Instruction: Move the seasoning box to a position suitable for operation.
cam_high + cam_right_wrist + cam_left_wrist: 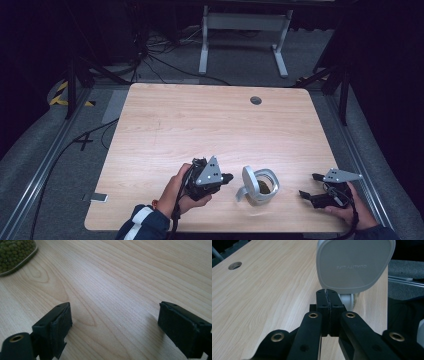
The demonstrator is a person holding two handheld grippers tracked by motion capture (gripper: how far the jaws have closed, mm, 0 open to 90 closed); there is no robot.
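Note:
A small clear container (266, 189) with green beans (11, 252) inside stands near the table's front edge. Its grey lid (248, 181) is swung up on edge at the container's left side. My left gripper (228, 177) points at that lid from the left, jaws pressed together. In the left gripper view the lid (354, 265) rises just beyond the shut tips (327, 293); I cannot tell whether they touch it. My right gripper (310, 185) rests low over the wood to the right of the container, jaws wide open (113, 320) with nothing between them.
The wooden table (200, 125) has a round cable hole (256, 100) at the back. A white desk frame (245, 22) and cables lie on the floor beyond. A small flat device (98, 197) lies off the table's front left corner.

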